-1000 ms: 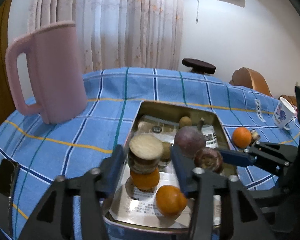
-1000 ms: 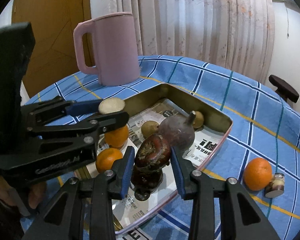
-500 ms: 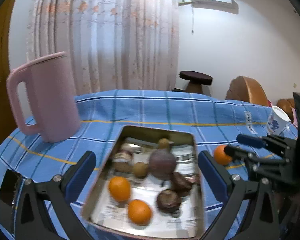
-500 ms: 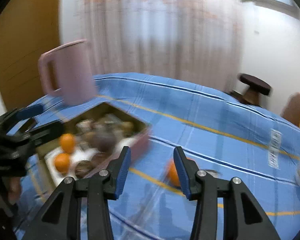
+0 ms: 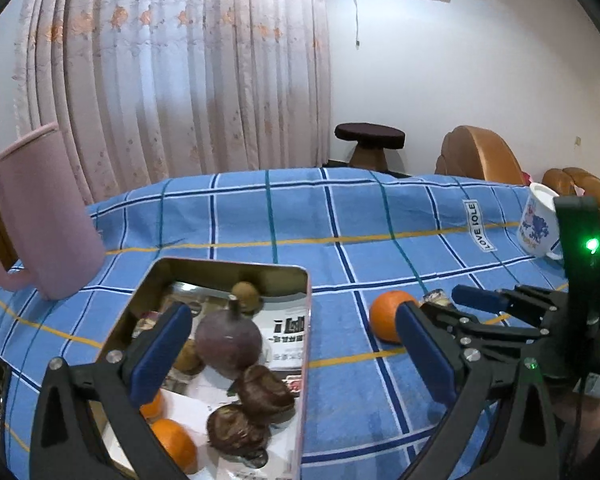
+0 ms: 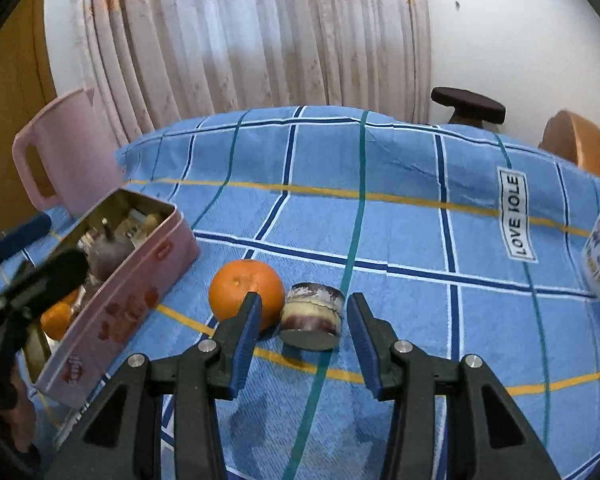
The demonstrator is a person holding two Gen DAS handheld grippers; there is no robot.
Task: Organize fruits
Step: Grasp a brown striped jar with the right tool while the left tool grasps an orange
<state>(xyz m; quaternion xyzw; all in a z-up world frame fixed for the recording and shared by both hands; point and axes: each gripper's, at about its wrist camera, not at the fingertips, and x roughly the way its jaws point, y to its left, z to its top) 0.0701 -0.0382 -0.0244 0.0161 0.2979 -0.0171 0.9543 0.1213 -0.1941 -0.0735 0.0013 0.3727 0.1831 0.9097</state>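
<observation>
A pink metal tin (image 5: 306, 320) (image 6: 140, 292) on the blue checked cloth holds several fruits: a purple round fruit (image 5: 228, 340), dark wrinkled ones (image 5: 264, 392) and oranges (image 5: 176, 444). A loose orange (image 6: 246, 294) (image 5: 384, 320) and a cut purple fruit half (image 6: 312, 314) lie on the cloth right of the tin. My right gripper (image 6: 302, 340) is open, its fingers either side of the cut half, just short of it. My left gripper (image 5: 292, 356) is open wide and empty above the tin's right edge.
A tall pink jug (image 5: 36, 216) (image 6: 64, 160) stands behind the tin at the left. A white mug with blue print (image 5: 538, 220) stands at the far right. A stool and wooden chairs are beyond the table.
Both grippers let go of their fruits into the tin and pulled back. The left opened wide; the right swung right to the loose orange and cut half.
</observation>
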